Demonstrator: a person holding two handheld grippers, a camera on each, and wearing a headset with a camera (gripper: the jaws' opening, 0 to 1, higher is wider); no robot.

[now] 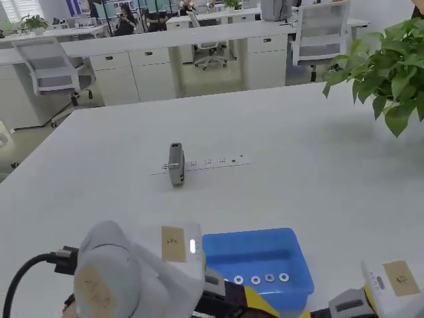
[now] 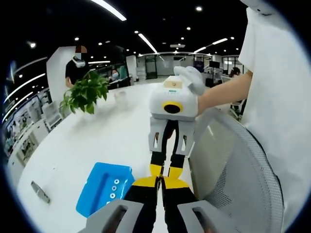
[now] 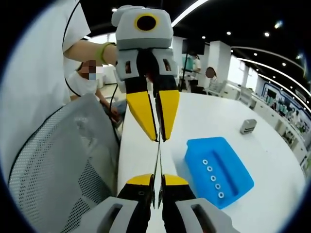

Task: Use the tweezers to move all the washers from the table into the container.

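The washers [image 3: 213,175] lie in a row inside the blue container [image 3: 243,187], at the near side of the table [image 3: 204,116]. The right gripper [image 3: 156,191] and the left gripper [image 3: 159,137] both pinch the thin tweezers [image 3: 158,160] between them. I think one should let go only while the other holds firmly.

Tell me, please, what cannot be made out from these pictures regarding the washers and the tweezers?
Head view: the bottom edge cuts off both pairs of tongs, hiding their grip on the tweezers.
Washers: five in the right gripper view, four in the head view, where the left gripper covers the container's near corner.
Tweezers' ends: a thin edge-on line in the right gripper view, buried in the tongs of the left gripper and the right gripper.
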